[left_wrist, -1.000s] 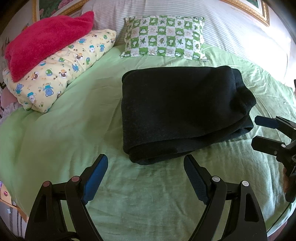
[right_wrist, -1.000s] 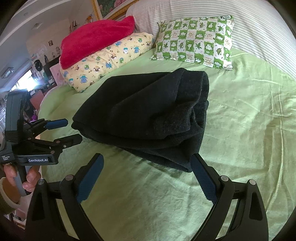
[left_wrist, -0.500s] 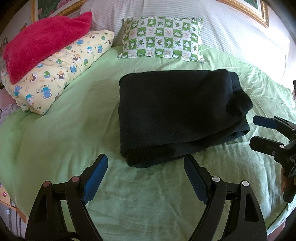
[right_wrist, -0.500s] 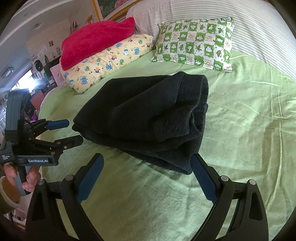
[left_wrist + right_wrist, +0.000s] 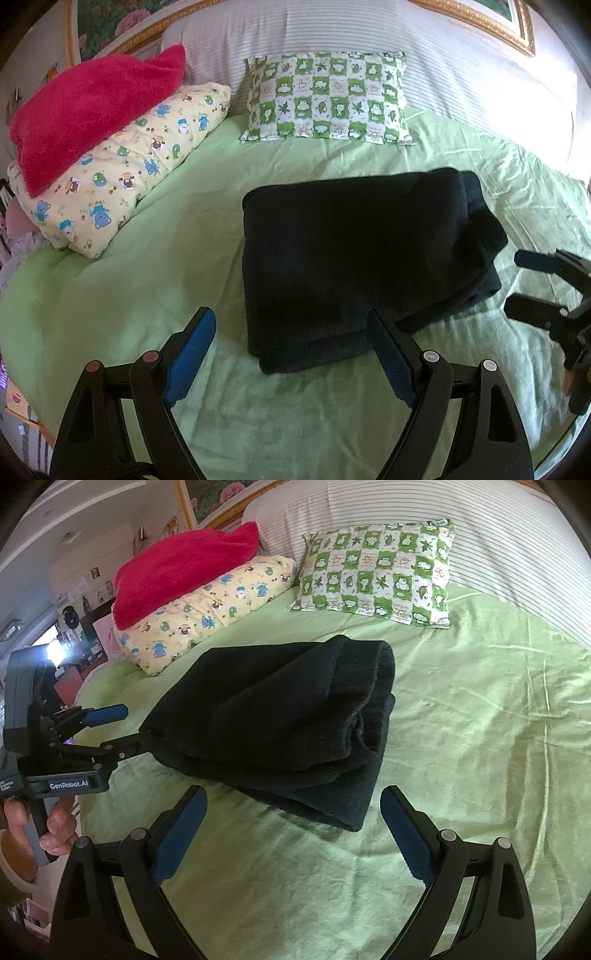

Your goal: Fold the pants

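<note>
Dark folded pants [image 5: 362,258] lie in a thick rectangle on the green bedsheet [image 5: 147,266]. My left gripper [image 5: 290,317] is open at their near edge, its right finger overlapping the front fold. From the right wrist view, the left gripper [image 5: 129,725] is held by a hand, and its lower finger reaches the left corner of the pants [image 5: 280,720]; I cannot tell if it touches. My right gripper [image 5: 292,794] is open and holds nothing, just short of the pants' rolled end. The left wrist view shows the right gripper [image 5: 517,282] beside the pants' right side.
A green-and-white checked pillow [image 5: 328,99] lies behind the pants. A yellow cartoon-print pillow [image 5: 122,177] with a red towel [image 5: 92,107] on it sits at the back left. A striped bolster [image 5: 406,44] runs along the headboard. The bed's edge curves at the left.
My left gripper has moved in towards the pants; its lower finger now reaches their left corner. The pants lie as before. Both grippers stay open.
</note>
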A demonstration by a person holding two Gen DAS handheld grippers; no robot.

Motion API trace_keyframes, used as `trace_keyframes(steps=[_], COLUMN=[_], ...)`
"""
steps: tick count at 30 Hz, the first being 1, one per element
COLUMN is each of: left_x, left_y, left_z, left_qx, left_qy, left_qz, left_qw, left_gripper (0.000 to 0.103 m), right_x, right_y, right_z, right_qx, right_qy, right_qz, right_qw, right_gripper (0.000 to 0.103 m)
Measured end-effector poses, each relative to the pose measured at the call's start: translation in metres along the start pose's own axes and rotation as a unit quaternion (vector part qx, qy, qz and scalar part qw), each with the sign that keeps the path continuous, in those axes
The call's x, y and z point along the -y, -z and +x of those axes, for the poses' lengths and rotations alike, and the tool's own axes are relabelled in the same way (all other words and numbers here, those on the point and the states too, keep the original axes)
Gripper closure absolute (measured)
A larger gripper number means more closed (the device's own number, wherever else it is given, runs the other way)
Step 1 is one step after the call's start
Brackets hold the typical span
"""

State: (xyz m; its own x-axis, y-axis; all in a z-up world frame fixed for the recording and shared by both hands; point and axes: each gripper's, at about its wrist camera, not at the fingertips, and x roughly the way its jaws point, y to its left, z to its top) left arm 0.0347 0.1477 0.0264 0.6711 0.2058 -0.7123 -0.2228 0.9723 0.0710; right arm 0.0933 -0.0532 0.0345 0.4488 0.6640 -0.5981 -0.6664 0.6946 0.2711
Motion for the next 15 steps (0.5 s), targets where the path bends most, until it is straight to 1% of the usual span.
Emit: trace_keyframes(steps=[3, 6, 13, 15], left_x=[0.0, 0.001, 0.005, 0.007], left_y=[-0.007, -0.011, -0.013, -0.014], left_z=[0.004, 0.011, 0.019, 0.02], left_qx=[0.001, -0.006, -0.02, -0.021], left_qy=[-0.001, 0.008, 0.018, 0.015], left_qz=[-0.002, -0.006, -0.012, -0.01], left_qw=[1.0, 0.9999, 0.9996, 0.9996], left_gripper=[0.018, 0.018, 0.019, 0.018], right_x=[0.002, 0.005, 0.007, 0.007], right_y=[-0.002, -0.005, -0.007, -0.007], right_z=[-0.001, -0.002, -0.001, -0.001], right_qx=[0.004, 0.006, 0.011, 0.013], right_qy=[0.0, 0.0, -0.003, -0.005], right_qz=[0.004, 0.005, 0.011, 0.014], right_qw=[1.0, 1.0, 1.0, 1.0], right_gripper=[0.008, 0.008, 0.008, 0.008])
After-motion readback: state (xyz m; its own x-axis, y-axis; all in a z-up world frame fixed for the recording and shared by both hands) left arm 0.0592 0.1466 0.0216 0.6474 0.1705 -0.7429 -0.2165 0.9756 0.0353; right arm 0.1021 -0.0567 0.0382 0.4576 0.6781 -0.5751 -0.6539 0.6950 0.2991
